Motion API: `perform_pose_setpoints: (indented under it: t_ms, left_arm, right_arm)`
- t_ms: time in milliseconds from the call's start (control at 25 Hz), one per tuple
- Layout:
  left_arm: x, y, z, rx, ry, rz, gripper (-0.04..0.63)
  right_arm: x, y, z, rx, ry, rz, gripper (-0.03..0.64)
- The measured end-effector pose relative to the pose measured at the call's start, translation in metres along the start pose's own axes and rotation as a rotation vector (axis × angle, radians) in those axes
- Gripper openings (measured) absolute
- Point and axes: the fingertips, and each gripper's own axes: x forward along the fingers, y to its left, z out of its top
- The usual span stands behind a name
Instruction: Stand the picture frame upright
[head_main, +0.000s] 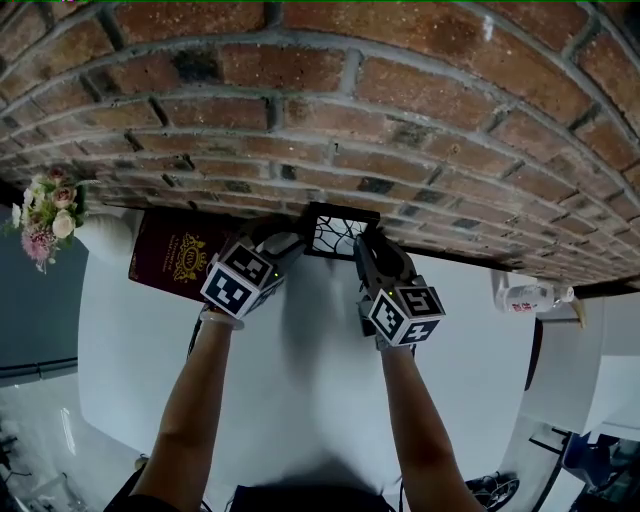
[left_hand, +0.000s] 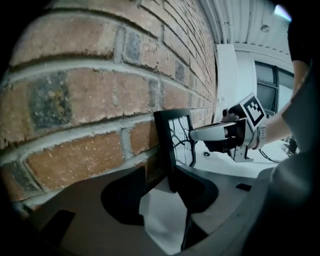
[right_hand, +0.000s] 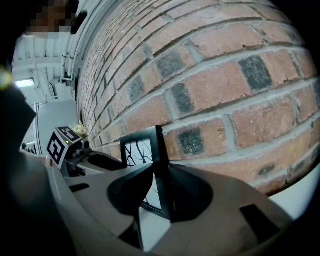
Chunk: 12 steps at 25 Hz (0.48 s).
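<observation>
The black picture frame (head_main: 338, 230), with a branch drawing behind its glass, stands upright on the white table (head_main: 300, 390), close against the brick wall (head_main: 330, 120). My left gripper (head_main: 285, 243) is at its left edge. In the left gripper view that edge of the frame (left_hand: 167, 145) runs between the jaws, and the left gripper (left_hand: 165, 192) stands open with a gap on the wall side. My right gripper (head_main: 368, 250) is at the frame's right edge. In the right gripper view the right gripper (right_hand: 159, 197) is shut on the edge of the frame (right_hand: 159, 155).
A maroon box with a gold emblem (head_main: 175, 262) lies left of the frame by the wall. A vase of pink and white flowers (head_main: 48, 210) stands at the far left. A white bottle (head_main: 525, 296) lies at the right by the table's edge.
</observation>
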Motion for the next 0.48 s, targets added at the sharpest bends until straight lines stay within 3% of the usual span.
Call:
perform_pose_setpoints:
  t_ms: [80,240,480]
  left_arm:
    - [-0.010,0.002,0.007,-0.004,-0.033,0.058,0.171]
    - [-0.027,0.003,0.011,-0.017,-0.077,0.142,0.035]
    - [-0.035,-0.012,0.013,-0.037,-0.125,0.130,0.012]
  right_arm:
    - [-0.001,0.000,0.001,-0.007,0.001,-0.009,0.101]
    - [-0.006,-0.001,0.005,-0.010,-0.006,-0.030,0.100]
    - [-0.016,-0.002,0.011,-0.002,-0.012,-0.042,0.109]
